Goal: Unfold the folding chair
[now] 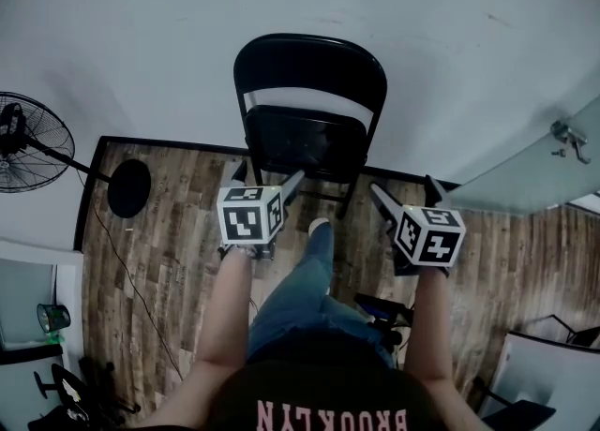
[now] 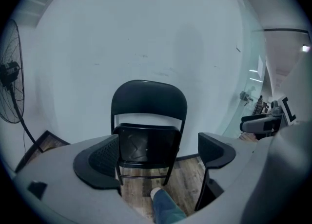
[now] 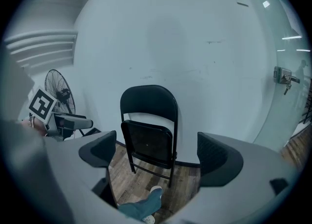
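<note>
Our left gripper (image 2: 158,152) and right gripper (image 3: 157,152) both have jaws apart, holding nothing. The black metal folding chair (image 1: 309,129) stands folded against the white wall (image 1: 422,45), at the wooden floor's (image 1: 187,223) far edge.

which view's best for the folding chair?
Right gripper view: the whole folding chair shows between the open jaws, seat flipped up, legs included. Left gripper view has it head-on, but a jaw pad overlaps its left side. Head view sees it steeply from above, foreshortened.
</note>
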`<state>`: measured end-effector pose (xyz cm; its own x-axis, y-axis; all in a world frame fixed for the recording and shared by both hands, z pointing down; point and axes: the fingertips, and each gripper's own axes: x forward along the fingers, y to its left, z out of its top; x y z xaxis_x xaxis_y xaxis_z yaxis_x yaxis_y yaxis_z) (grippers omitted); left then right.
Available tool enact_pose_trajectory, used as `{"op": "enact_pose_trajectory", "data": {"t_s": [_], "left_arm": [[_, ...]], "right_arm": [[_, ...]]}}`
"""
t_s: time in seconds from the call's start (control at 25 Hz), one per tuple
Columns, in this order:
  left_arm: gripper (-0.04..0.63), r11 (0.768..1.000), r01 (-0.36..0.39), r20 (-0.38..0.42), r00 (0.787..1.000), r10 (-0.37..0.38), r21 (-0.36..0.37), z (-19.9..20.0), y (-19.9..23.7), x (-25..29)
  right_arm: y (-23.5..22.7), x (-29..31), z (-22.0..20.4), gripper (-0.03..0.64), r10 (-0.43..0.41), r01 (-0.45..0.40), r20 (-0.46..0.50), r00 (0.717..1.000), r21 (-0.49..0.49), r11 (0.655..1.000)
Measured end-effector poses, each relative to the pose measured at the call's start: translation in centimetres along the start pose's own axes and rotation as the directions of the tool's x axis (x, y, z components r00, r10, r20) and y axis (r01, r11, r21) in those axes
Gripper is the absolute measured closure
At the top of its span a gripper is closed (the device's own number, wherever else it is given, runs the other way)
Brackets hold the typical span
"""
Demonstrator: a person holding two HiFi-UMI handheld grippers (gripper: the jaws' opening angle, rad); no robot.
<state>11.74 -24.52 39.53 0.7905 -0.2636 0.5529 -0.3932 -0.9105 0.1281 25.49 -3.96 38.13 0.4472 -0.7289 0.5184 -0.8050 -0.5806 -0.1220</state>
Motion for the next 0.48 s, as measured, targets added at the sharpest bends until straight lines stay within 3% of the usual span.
{"op": "enact_pose_trajectory", "data": {"t_s": [0.16, 0.48], "left_arm": [[0.095, 1.000, 0.016, -0.015, 1.000, -0.016, -0.022, 0.4, 0.0, 2.6], [0.110, 0.986, 0.041, -0.050, 0.998, -0.050, -0.161, 1.2, 0.4, 10.2]], "right_arm": [[-1.2, 2.1, 0.8, 0.100, -0.003, 0.003, -0.003, 1.000, 0.002, 1.000], [-3.7, 8.9, 3.6, 0.117, 0.046, -0.048, -0.048, 0.998, -0.040, 0.998]]}}
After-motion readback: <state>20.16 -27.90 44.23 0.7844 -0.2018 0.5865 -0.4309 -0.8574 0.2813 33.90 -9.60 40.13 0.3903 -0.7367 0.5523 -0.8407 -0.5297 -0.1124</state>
